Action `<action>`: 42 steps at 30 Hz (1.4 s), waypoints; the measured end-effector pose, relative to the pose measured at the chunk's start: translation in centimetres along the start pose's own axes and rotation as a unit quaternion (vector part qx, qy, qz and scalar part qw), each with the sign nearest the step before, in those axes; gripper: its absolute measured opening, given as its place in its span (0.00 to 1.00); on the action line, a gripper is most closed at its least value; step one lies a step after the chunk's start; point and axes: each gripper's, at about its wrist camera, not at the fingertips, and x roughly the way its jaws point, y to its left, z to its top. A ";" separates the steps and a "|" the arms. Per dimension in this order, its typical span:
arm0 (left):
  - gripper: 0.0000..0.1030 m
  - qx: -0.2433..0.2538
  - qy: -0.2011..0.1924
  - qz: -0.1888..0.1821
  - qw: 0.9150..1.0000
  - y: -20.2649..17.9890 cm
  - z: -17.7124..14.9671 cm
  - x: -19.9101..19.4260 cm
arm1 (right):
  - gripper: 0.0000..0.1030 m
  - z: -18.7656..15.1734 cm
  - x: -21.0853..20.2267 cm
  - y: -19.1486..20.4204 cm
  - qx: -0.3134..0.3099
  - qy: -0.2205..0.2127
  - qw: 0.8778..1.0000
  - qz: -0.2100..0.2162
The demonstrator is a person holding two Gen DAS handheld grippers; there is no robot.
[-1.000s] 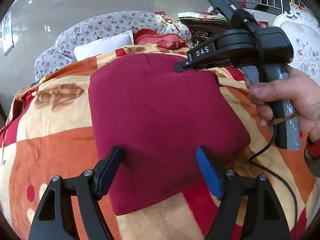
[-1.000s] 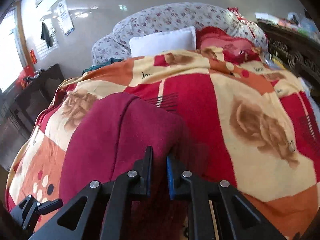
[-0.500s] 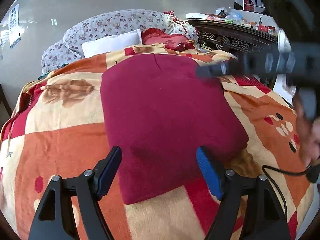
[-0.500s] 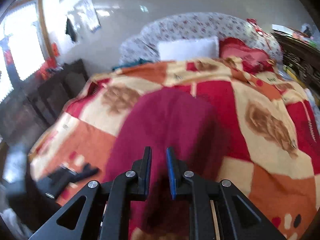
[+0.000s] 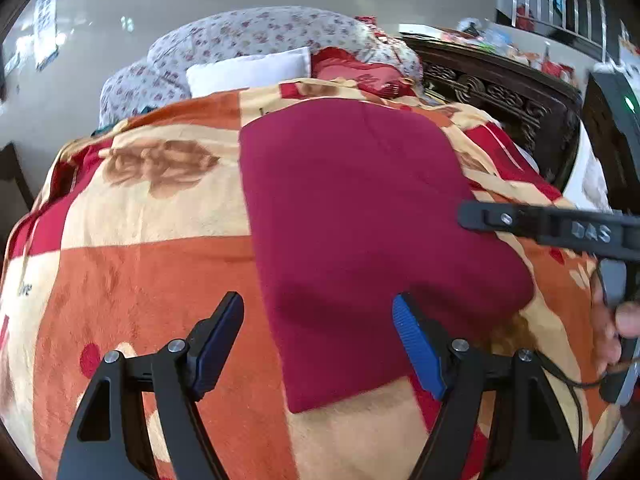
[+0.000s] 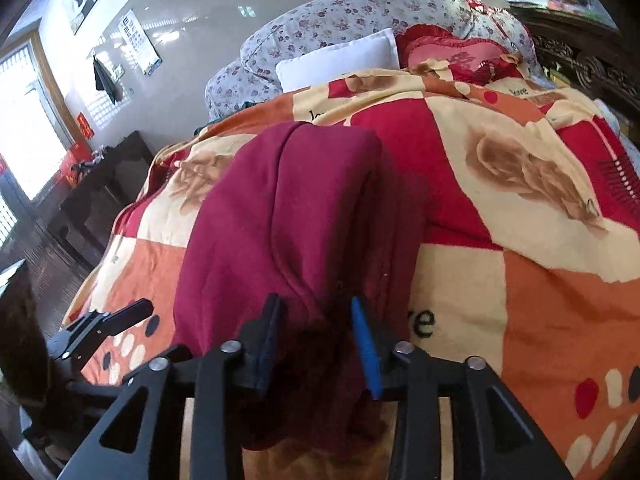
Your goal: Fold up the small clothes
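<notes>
A folded maroon garment [image 5: 360, 216] lies flat on the patterned blanket [image 5: 140, 280]. My left gripper [image 5: 320, 340] is open and empty, its fingers hovering over the garment's near edge. The right gripper shows at the right of the left wrist view [image 5: 560, 228], beside the garment's right edge. In the right wrist view the right gripper [image 6: 316, 336] has its jaws parted around a raised fold of the maroon garment [image 6: 288, 208], with gaps beside the cloth.
A white pillow [image 5: 248, 70], a floral quilt [image 5: 260, 36] and a red cushion [image 5: 352, 72] lie at the head of the bed. A dark carved wooden board [image 5: 500, 92] runs along the right. A dark cabinet [image 6: 100, 192] stands left.
The right gripper was shut on the garment and has now opened, letting the fold go. The garment lies folded narrower. The left gripper has stayed open.
</notes>
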 end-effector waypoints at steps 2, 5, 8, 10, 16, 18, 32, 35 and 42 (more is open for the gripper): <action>0.75 -0.014 0.005 -0.005 1.000 0.8 0.3 0.4 | 0.44 -0.1 -0.1 0.1 0.003 -0.003 1.000 0.002; 0.75 -0.022 0.010 0.001 1.000 1.7 0.6 0.8 | 0.49 0.1 -0.9 0.5 0.013 -0.018 1.000 0.014; 0.75 -0.031 0.011 0.004 0.999 2.3 1.0 1.0 | 0.73 0.6 -1.6 1.0 0.011 -0.032 0.999 0.013; 0.78 -0.044 0.012 0.001 0.999 2.9 1.4 1.0 | 0.78 1.0 -1.9 0.8 0.016 -0.040 0.999 0.010; 0.83 -0.124 0.019 -0.042 0.991 5.5 2.3 2.1 | 0.84 1.5 -0.7 -1.5 0.072 -0.033 0.997 0.027; 0.83 -0.140 0.020 -0.059 0.988 5.8 2.3 2.6 | 0.87 1.6 0.0 -2.2 0.089 -0.028 0.995 0.042; 0.95 -0.192 0.043 -0.163 0.967 6.7 2.2 7.7 | 0.94 2.4 3.9 -4.3 0.116 -0.033 0.986 0.118; 0.95 -0.184 0.042 -0.176 0.966 6.1 2.3 8.1 | 0.88 2.4 4.8 -2.8 0.075 -0.020 0.992 0.097; 0.48 -0.143 0.029 -0.182 0.973 4.9 3.1 5.8 | 0.57 2.2 3.0 -1.3 0.043 -0.021 0.996 0.078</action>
